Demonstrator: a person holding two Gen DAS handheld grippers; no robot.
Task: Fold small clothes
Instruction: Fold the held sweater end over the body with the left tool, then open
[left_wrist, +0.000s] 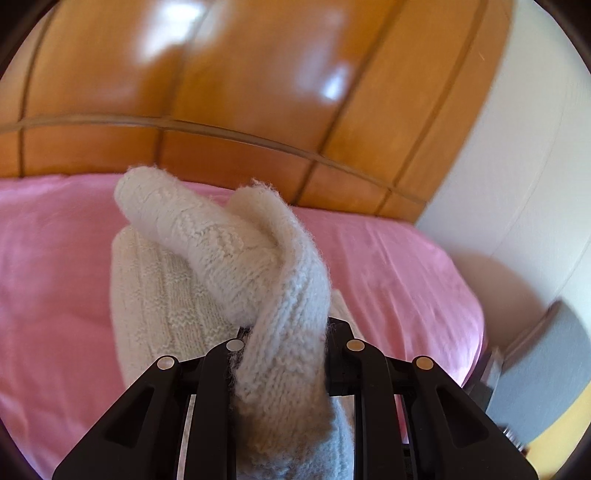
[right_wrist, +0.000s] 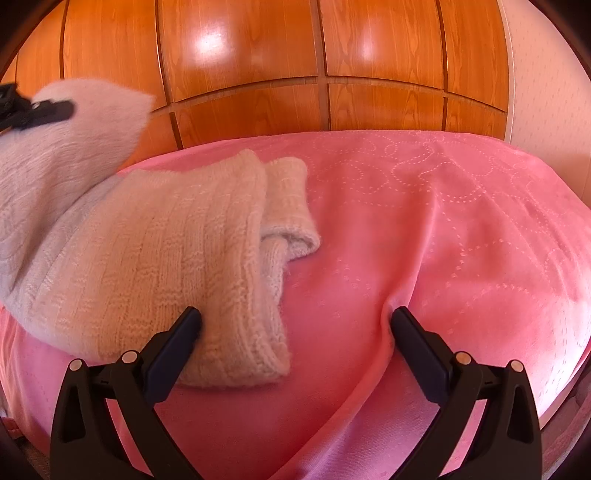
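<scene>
On the pink blanket (right_wrist: 424, 240), mid-fold: cream knit sweater (right_wrist: 147, 251) lying flat, one side, perhaps a sleeve, pinched and lifted by left gripper (left_wrist: 286, 343), right gripper (right_wrist: 295, 321) spread wide at the hem, next laying it across squarely.

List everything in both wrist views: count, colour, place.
sweater: 1, cream knit, on the blanket's left part, one end lifted
blanket: 1, pink, covers the bed
wardrobe: 1, orange wood panels, behind the bed
wall: 1, white, right of the wardrobe
grey object: 1, blurred, right edge of left view, cannot identify
left gripper: 1, black, shut on the sweater's lifted end
right gripper: 1, black, open, one finger on the sweater's near edge
</scene>
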